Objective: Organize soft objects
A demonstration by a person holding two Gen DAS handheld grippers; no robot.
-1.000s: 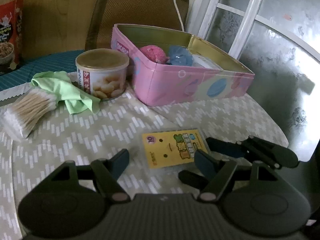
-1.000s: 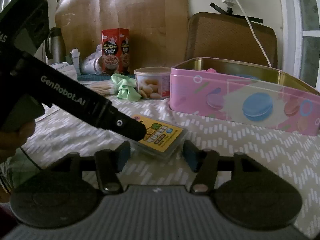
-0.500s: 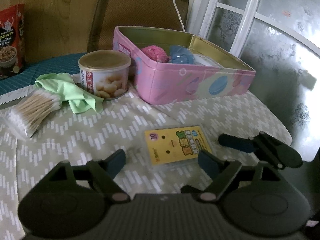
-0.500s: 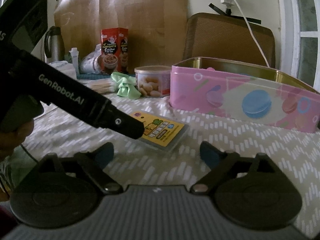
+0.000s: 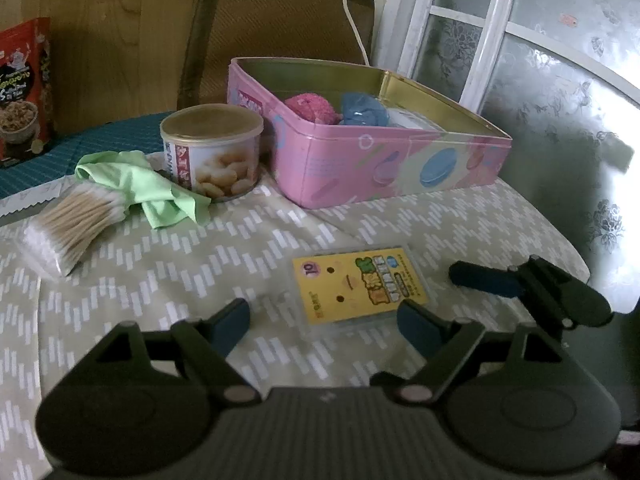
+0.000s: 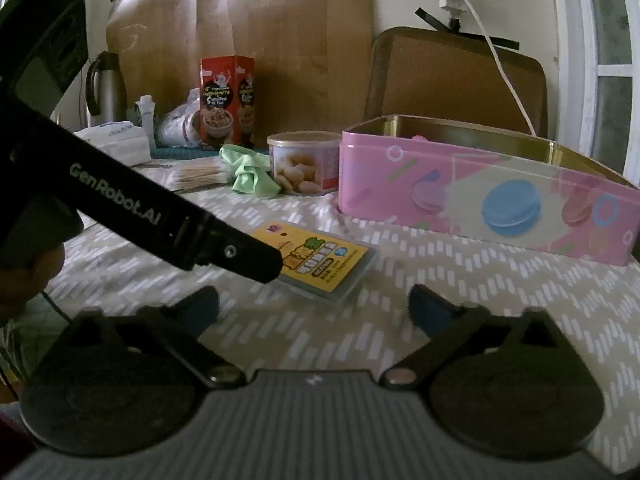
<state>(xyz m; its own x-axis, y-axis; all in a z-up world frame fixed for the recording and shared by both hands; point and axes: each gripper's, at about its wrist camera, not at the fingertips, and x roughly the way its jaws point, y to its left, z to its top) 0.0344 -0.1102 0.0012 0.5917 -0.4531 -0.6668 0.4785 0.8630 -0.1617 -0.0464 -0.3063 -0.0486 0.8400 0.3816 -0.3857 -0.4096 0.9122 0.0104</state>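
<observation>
L gripper: fingers opening, wider than a sec ago, nothing held; yellow pack lies flat on tabletop just ahead, between them but untouched.
R gripper: fingers opening, near full spread vs. half-closed earlier; empty, pack just beyond.
Both let go w/o moving off, so pack prob. just set down or regrasp pending.
Pink tin: farther back, holds pink puff & blue puff.
Still out: green cloth, swabs, beside can.

Yellow card pack on tablecloth, pink tin behind
</observation>
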